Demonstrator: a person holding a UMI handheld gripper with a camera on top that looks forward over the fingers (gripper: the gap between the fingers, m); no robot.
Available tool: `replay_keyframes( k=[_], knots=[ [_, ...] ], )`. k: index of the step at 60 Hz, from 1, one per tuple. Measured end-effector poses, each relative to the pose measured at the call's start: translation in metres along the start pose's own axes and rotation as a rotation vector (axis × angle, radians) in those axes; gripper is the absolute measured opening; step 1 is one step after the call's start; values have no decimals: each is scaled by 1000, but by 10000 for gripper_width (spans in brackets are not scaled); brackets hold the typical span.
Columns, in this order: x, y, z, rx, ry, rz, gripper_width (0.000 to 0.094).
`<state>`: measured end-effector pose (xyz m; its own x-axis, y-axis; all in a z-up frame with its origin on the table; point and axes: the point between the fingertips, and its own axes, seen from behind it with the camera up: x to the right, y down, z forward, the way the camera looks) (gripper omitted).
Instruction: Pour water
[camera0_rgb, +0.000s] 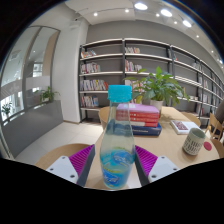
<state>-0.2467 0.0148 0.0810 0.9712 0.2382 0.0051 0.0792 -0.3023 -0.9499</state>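
A clear plastic water bottle (116, 150) with a blue label and a blue cap stands upright between my fingers. My gripper (116, 162) is shut on it: the purple pads (84, 158) press on both sides of its lower body. The bottle appears lifted above the light wooden table (170, 160). A white cup with a green band (194, 141) stands on the table to the right, beyond the right finger.
A stack of books (140, 116) lies on the table behind the bottle, with a potted plant (160, 88) beyond it. Another book (183, 126) lies to the right. Bookshelves (120, 70) line the back wall. Open floor lies to the left.
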Motion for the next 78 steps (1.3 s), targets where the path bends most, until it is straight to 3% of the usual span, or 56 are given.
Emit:
replay_keyframes(
  k=[4, 6, 18, 27, 37, 50, 62, 78],
  knots=[
    [1, -9, 2, 48, 5, -1, 662],
    [5, -10, 5, 63, 13, 5, 560],
    [6, -12, 5, 99, -18, 26, 360],
    [8, -13, 7, 87, -54, 62, 361],
    [37, -51, 10, 105, -83, 259, 360],
    [131, -99, 22, 116, -73, 865, 361],
    [177, -119, 26, 68, -160, 1401, 360],
    [238, -143, 30, 197, -247, 1966, 360]
  ],
)
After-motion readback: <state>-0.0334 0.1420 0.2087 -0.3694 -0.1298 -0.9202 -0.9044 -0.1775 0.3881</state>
